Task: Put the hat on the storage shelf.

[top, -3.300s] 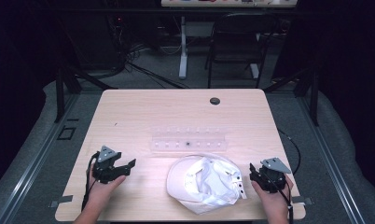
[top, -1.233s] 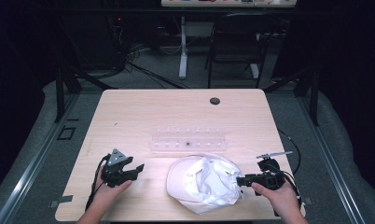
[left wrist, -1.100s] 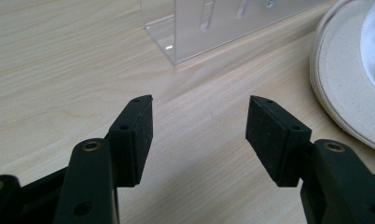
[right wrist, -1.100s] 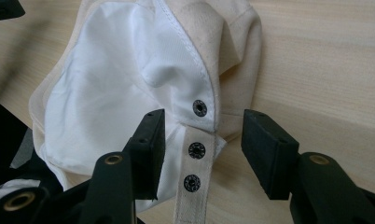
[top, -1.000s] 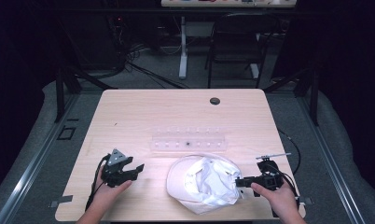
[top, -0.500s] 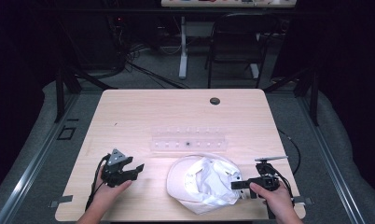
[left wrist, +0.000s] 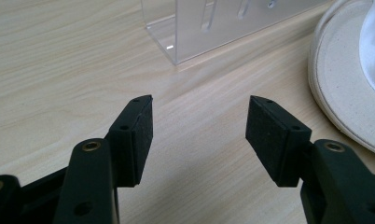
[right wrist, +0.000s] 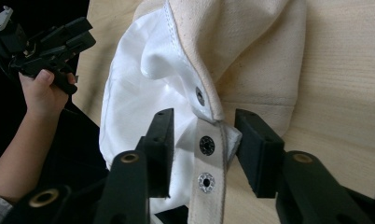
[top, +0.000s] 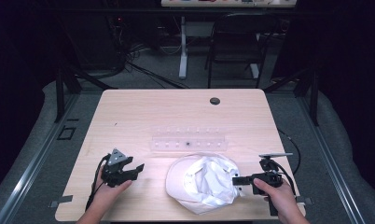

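Note:
A cream cap [top: 202,184] with white lining lies upside down near the table's front edge. My right gripper [top: 238,180] is at its right side, turned on its side. In the right gripper view my right gripper [right wrist: 203,128] stands open, its jaws on either side of the cap's snap strap [right wrist: 207,161]; the cap's crown [right wrist: 241,46] lies beyond. My left gripper [top: 137,169] rests left of the cap, open. In the left gripper view my left gripper [left wrist: 199,135] holds nothing over bare wood, with the cap's brim [left wrist: 344,93] at the right.
A clear acrylic rack [top: 189,139] lies across the table's middle, just behind the cap, and shows ahead as the rack [left wrist: 213,23]. A black grommet [top: 215,101] sits near the far edge. A chair [top: 237,42] stands beyond the table.
My right gripper has moved left to the cap's rear and turned onto its side, with the strap now between its jaws. The left gripper shifted slightly right earlier, then stayed still.

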Action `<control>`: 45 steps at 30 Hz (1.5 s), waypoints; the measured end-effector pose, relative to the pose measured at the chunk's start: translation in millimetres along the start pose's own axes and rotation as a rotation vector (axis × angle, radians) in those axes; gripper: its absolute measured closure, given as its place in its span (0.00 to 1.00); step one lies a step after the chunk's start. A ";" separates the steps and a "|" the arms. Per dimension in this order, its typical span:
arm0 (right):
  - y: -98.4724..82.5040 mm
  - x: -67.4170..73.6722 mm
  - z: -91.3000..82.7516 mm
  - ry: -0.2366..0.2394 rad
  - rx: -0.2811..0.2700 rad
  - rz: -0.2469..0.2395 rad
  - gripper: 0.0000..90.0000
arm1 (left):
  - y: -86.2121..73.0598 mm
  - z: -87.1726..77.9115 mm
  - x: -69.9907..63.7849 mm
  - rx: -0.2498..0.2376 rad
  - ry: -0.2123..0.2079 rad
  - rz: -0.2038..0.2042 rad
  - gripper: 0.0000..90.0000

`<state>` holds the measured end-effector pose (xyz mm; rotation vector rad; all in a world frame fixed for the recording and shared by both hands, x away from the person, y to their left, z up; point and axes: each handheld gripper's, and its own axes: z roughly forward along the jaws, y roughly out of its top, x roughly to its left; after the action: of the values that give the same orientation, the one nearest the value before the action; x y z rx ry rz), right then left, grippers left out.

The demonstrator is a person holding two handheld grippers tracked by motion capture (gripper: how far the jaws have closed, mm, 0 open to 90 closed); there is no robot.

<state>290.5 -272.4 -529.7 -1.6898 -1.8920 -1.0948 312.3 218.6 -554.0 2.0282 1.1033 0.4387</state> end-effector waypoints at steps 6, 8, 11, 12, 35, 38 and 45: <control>4.4 3.4 -0.3 -0.020 0.023 -0.004 0.79 | 0.0 0.3 0.1 0.002 -0.002 0.000 0.46; 5.1 4.5 0.7 -0.015 0.025 0.002 0.81 | 0.0 0.6 -0.4 0.003 -0.004 0.001 0.47; 5.7 6.8 1.6 -0.013 0.019 0.003 0.83 | 0.1 1.0 -0.8 0.004 -0.006 0.005 0.47; 5.7 6.8 1.6 -0.013 0.019 0.003 0.83 | 0.1 1.0 -0.8 0.004 -0.006 0.005 0.47; 11.3 31.3 -13.0 0.023 -0.061 -0.138 0.91 | 0.0 1.8 -1.7 0.005 -0.007 0.008 0.47; 13.0 35.4 -15.3 0.036 -0.083 -0.156 0.91 | 0.1 1.8 -1.7 0.006 -0.006 0.012 0.47; 16.3 43.9 -19.4 0.046 -0.116 -0.194 0.91 | -0.1 1.9 -1.5 0.004 -0.007 0.006 0.47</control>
<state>292.7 -258.3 -481.1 -1.5500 -2.0326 -1.3298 312.6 216.4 -555.2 2.0353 1.0953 0.4328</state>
